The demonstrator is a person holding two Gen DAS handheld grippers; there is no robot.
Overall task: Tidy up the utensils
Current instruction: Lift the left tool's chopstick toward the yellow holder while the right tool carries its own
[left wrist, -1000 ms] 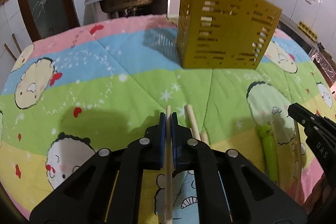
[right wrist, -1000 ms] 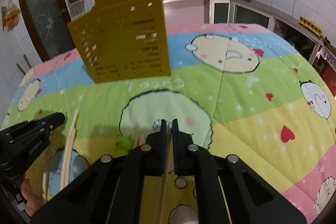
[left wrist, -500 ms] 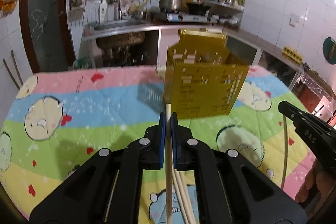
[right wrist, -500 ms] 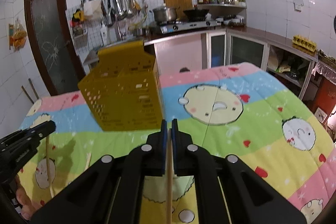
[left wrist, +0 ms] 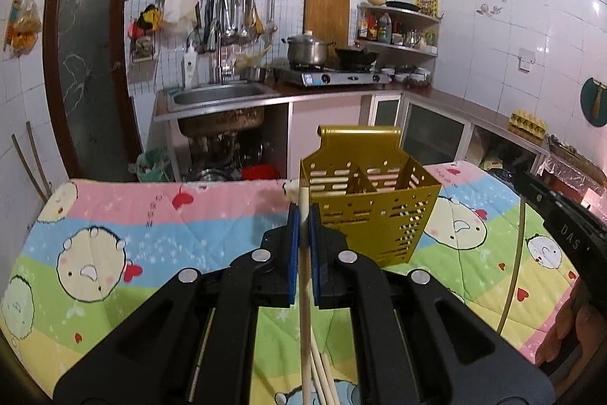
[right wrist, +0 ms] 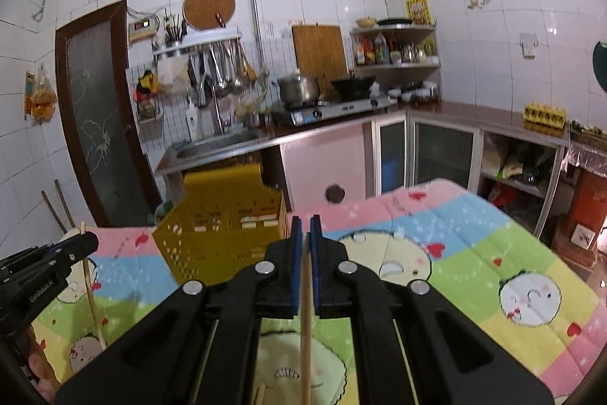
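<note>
Each gripper, left [left wrist: 302,234] and right [right wrist: 304,241], is clamped on one chopstick [left wrist: 304,291] (light, stiff, slippery), best held mid-length, near the holder [left wrist: 370,200] by the quilt's [left wrist: 151,245] far edge.

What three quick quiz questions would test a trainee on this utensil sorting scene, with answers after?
1. True or false: the left gripper is shut on a chopstick.
2. What colour is the utensil holder: A green, B yellow, C red?
3. Fill in: the right gripper grips a wooden ____.

Key: 1 true; 2 B; 3 chopstick.
</note>
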